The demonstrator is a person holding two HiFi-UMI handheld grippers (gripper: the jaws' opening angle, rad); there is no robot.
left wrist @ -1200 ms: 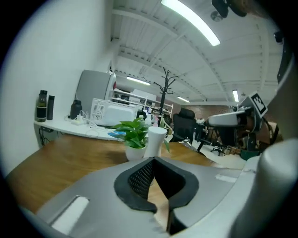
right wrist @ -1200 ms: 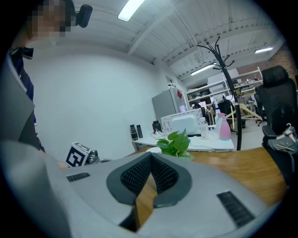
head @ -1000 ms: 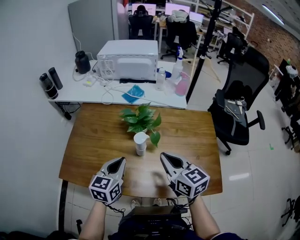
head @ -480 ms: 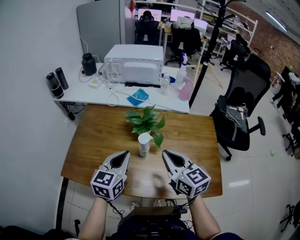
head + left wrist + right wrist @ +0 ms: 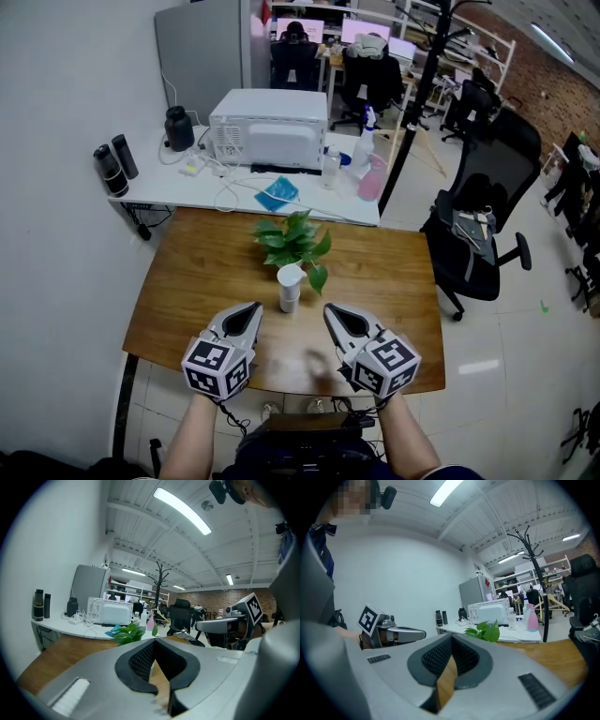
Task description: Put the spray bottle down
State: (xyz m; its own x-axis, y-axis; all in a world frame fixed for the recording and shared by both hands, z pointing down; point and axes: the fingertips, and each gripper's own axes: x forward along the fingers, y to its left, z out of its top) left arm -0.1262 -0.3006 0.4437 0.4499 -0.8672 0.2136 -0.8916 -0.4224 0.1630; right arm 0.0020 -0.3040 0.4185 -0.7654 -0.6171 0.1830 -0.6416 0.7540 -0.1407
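A pink spray bottle (image 5: 372, 176) and a white spray bottle (image 5: 364, 142) stand on the white table (image 5: 169, 187) at the back, far from both grippers. The pink bottle (image 5: 532, 619) also shows in the right gripper view. My left gripper (image 5: 253, 307) and right gripper (image 5: 330, 309) hover side by side over the near edge of the wooden table (image 5: 187, 281). Both are shut with nothing between their jaws. In the left gripper view the left gripper (image 5: 154, 640) points at the plant, and the right gripper (image 5: 451, 637) points the same way in its own view.
A leafy plant (image 5: 292, 239) in a white pot (image 5: 290, 287) stands mid-table just beyond the grippers. A white microwave (image 5: 272, 129), cables, a blue cloth (image 5: 277, 193) and dark bottles (image 5: 111, 167) are on the white table. A black office chair (image 5: 478, 234) stands at the right.
The left gripper has risen a little. The head view has shifted slightly. The right gripper has kept its place.
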